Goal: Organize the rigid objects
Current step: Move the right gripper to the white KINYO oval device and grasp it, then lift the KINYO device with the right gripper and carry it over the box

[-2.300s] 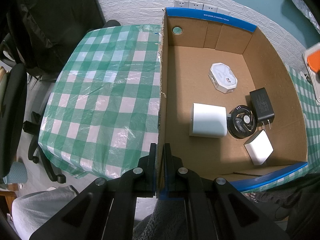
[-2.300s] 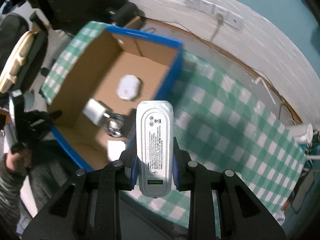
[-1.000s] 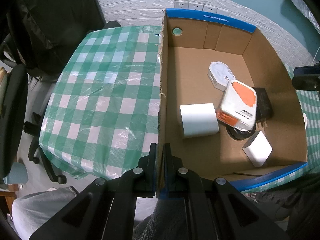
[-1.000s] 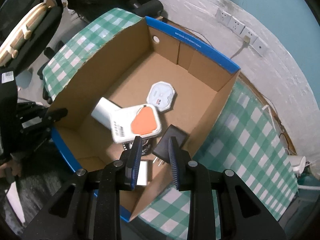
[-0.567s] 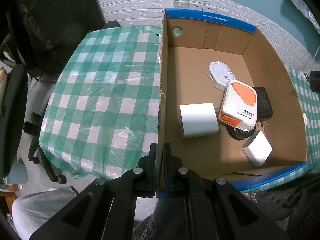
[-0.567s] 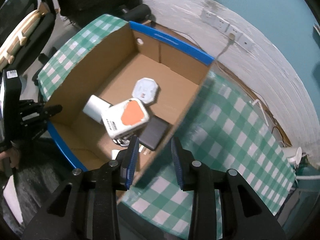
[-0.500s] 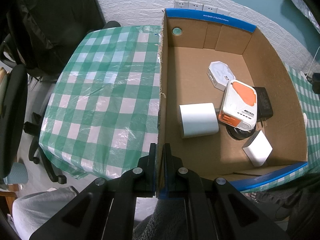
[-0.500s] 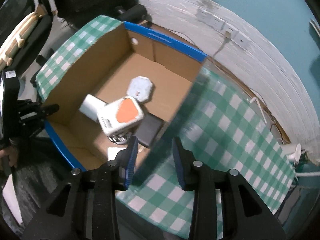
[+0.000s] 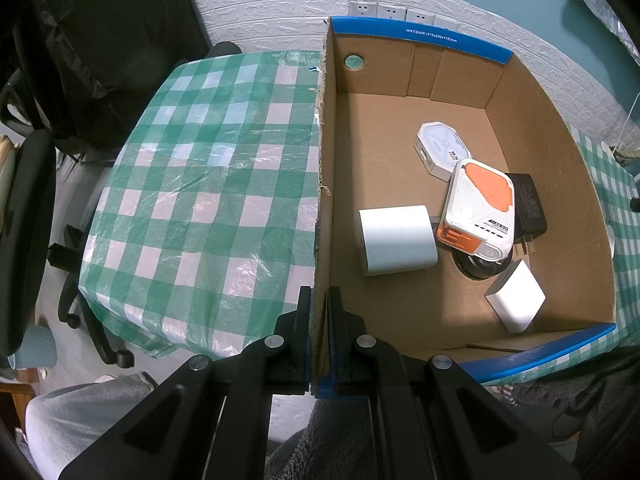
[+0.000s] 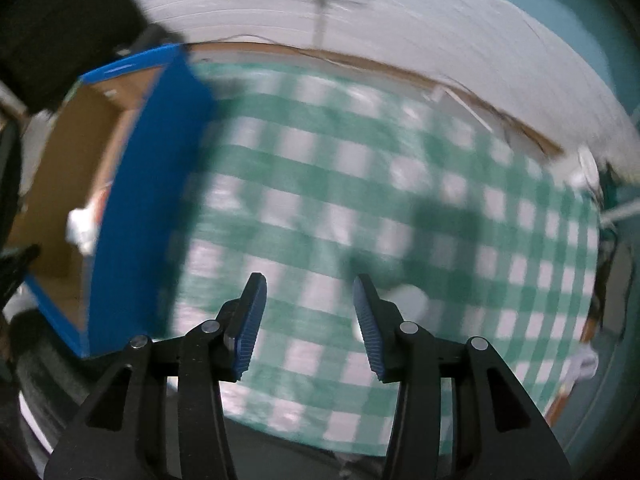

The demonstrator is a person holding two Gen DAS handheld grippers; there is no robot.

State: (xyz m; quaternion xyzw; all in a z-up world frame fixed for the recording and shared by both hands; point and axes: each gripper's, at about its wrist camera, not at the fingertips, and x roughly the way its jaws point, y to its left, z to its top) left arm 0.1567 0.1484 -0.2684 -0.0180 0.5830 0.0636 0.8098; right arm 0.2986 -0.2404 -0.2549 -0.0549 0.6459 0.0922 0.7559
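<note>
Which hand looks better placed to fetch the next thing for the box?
Right. The right gripper is open, empty and over the tablecloth; its jaws have just been opening. The left gripper is clamped on the box wall.

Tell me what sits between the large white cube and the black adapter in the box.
In the left wrist view, the white-and-orange power bank lies between the large white cube and the black adapter, resting on a black round object.

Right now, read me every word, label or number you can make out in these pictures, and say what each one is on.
"WXYZA08 (315x230x118)mm": white print on the blue rim of the cardboard box; the digits are small, so uncertain.
Orange and white charger: print on its white side, too small to read.
White hexagonal box: small label, unreadable.
Black adapter: faint print, unreadable.
Right wrist view: too blurred, nothing readable.
</note>
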